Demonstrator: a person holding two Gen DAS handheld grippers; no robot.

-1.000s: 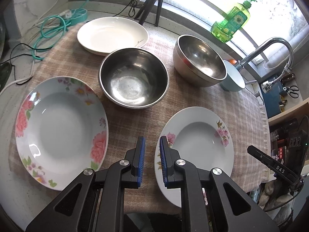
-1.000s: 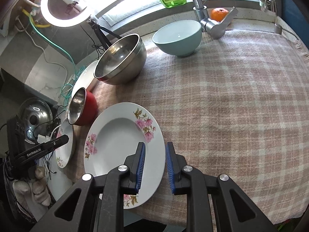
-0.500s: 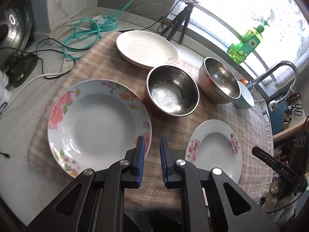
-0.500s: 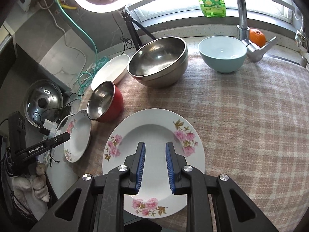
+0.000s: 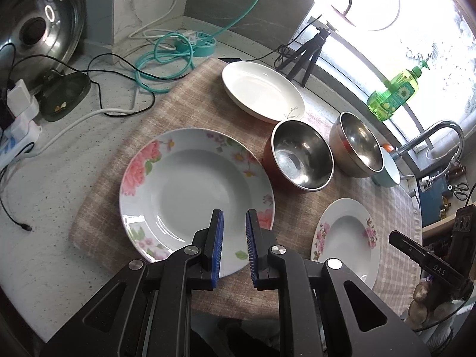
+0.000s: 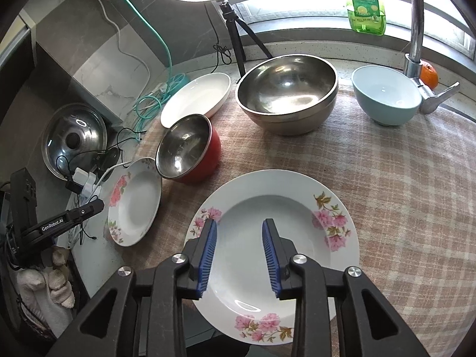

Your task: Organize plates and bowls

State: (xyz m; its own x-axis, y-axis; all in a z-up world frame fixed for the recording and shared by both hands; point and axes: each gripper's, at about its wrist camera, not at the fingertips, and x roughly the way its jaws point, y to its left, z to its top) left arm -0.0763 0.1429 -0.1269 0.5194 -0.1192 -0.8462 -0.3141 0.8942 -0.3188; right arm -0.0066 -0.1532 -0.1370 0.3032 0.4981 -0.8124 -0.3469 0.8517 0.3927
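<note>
Left gripper (image 5: 233, 239): matte black plastic frame, slightly speckled, with triangular cut-outs in the arms. Two fingers (image 5: 214, 238) lined with blue ribbed pads. Round silver screws sit at the linkage joints, four visible. From the right wrist view its side shows white lettering, "GenRobot.AI".

Right gripper (image 6: 239, 254): same black frame and triangular openings, same blue ribbed pads (image 6: 208, 250), four silver screw heads. From the left wrist view its edge carries white letters "DAS".

A pale knitted glove (image 6: 53, 285) covers the hand below the left one.
</note>
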